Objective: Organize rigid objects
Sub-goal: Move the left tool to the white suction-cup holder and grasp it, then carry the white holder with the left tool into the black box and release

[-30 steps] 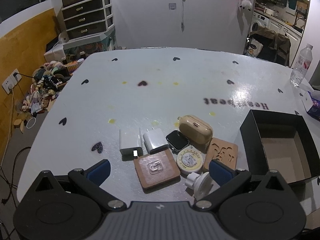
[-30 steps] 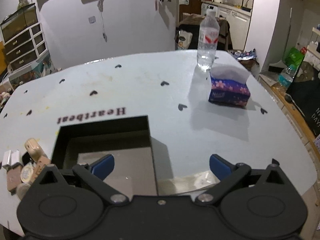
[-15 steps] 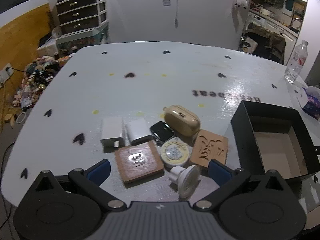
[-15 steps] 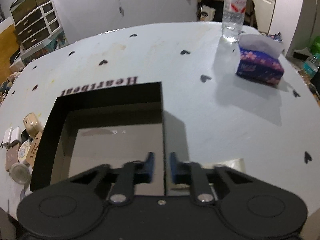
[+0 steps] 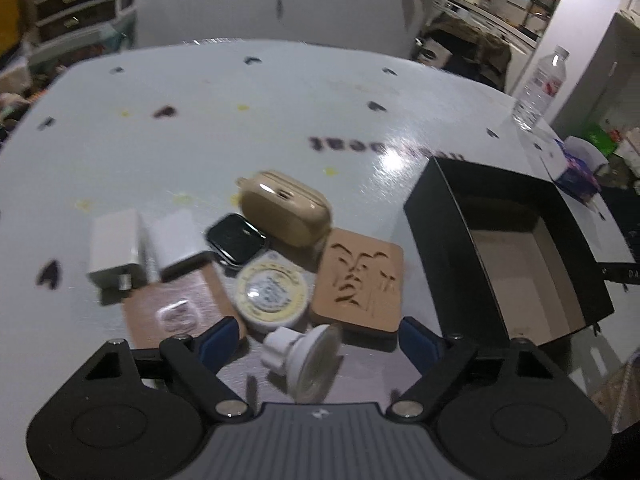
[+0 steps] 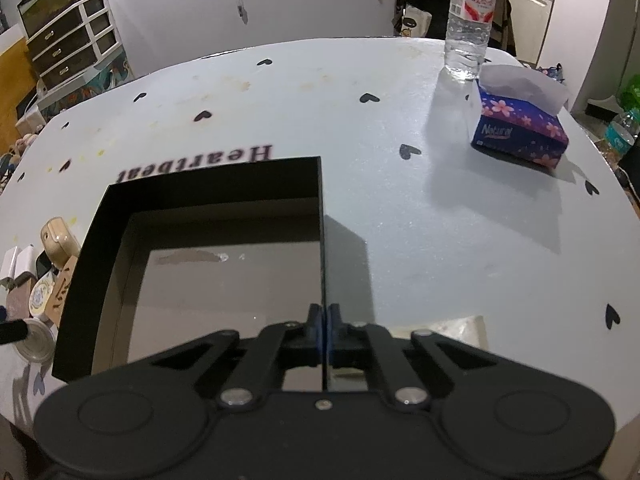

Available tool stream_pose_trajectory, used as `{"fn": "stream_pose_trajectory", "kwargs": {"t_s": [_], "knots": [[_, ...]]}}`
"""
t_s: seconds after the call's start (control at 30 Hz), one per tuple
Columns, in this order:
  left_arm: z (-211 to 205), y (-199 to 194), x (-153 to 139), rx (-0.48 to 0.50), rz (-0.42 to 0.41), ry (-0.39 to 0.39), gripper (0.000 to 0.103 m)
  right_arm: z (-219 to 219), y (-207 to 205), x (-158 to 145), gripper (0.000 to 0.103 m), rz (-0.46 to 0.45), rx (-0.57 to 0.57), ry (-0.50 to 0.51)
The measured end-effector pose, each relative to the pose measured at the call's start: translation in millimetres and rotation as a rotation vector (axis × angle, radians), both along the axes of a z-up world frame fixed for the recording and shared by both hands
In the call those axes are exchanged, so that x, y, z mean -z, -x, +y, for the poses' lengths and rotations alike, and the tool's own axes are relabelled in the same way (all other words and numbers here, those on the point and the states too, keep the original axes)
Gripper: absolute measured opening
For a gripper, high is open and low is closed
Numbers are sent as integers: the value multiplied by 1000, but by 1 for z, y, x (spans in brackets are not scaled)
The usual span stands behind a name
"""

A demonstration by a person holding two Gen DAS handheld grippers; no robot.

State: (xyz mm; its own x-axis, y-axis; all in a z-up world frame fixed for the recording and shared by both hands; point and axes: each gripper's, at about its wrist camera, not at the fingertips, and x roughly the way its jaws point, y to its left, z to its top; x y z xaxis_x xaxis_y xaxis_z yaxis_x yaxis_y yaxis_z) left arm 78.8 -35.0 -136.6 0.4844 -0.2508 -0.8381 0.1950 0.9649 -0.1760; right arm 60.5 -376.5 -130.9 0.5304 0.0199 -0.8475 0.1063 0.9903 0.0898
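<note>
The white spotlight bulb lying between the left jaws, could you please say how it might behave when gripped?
The bulb lies on its side, so it may roll. Its tapered cone could slip from the closing jaws. The front lens looks fragile, so squeeze gently.

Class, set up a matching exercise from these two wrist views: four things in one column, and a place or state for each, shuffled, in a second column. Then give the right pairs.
Things
1. black box
2. spotlight bulb
3. tissue pack
4. earbud case

Places or states
A. beside the water bottle
B. lying on its side between the left gripper's open fingers
C. its wall pinched by the right gripper
D. behind the smartwatch, farthest item in the cluster

Pairs: 1-C, 2-B, 3-A, 4-D
</note>
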Motion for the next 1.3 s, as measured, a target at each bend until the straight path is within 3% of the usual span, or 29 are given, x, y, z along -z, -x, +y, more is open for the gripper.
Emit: {"fn": "stream_pose_trajectory", "kwargs": {"t_s": [0.2,0.43,0.6,0.7,0.77,1.03,1.3], "knots": [[10,-14,25,1,82,105,85,-2,0,0,3,-2,-8,-13],[13,-9,28,19,109,125,66,-3,-1,0,3,4,-20,-13],[8,1,21,51,118,116,62,-3,-3,0,4,24,-29,-13],[3,5,21,56,122,79,49,-2,-6,-1,4,35,-39,-10],[-1,4,24,40,132,46,34,-3,-7,-1,4,40,-46,-8],[-5,8,17,-8,119,17,34,0,-9,-2,4,53,-65,17],[-16,2,-38,-53,14,25,34,2,-12,-3,4,76,-80,26]]}}
